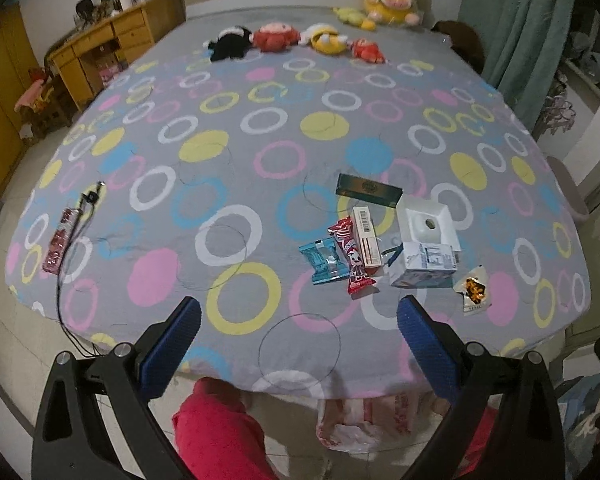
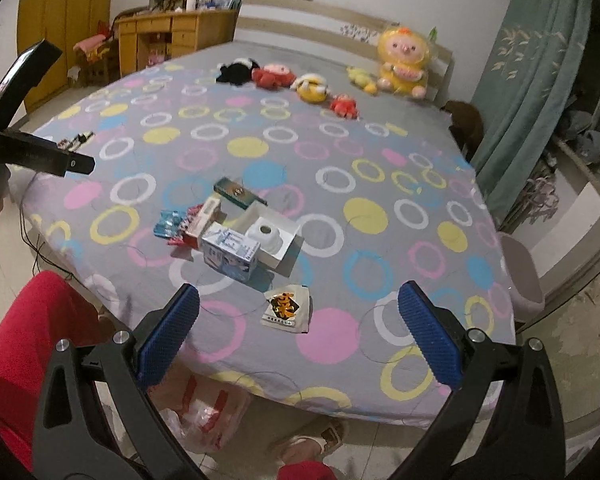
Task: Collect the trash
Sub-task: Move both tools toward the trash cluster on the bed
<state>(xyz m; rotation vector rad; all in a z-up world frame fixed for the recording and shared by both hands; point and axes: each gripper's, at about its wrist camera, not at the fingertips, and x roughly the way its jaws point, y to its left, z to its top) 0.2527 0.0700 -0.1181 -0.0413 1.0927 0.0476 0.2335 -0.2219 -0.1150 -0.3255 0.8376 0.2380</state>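
Observation:
Trash lies in a cluster on the bed with the ring-patterned sheet (image 1: 236,184): a teal wrapper (image 1: 325,261), a red wrapper (image 1: 354,258), a slim white and red box (image 1: 366,242), a dark green box (image 1: 368,191), an open white box (image 1: 427,224), a small carton (image 1: 422,265) and an orange-printed packet (image 1: 473,291). My left gripper (image 1: 298,326) is open, above the bed's near edge, short of the cluster. My right gripper (image 2: 298,320) is open, with the orange-printed packet (image 2: 286,309) between its fingers' lines. A plastic bag (image 2: 204,412) lies on the floor below.
Several plush toys (image 1: 276,38) line the far end of the bed. A red pack with a black cable (image 1: 62,240) lies at the bed's left edge. A person's red-clad legs (image 1: 220,428) stand at the near edge. A wooden desk (image 1: 112,44) stands at left, curtains (image 1: 516,28) at right.

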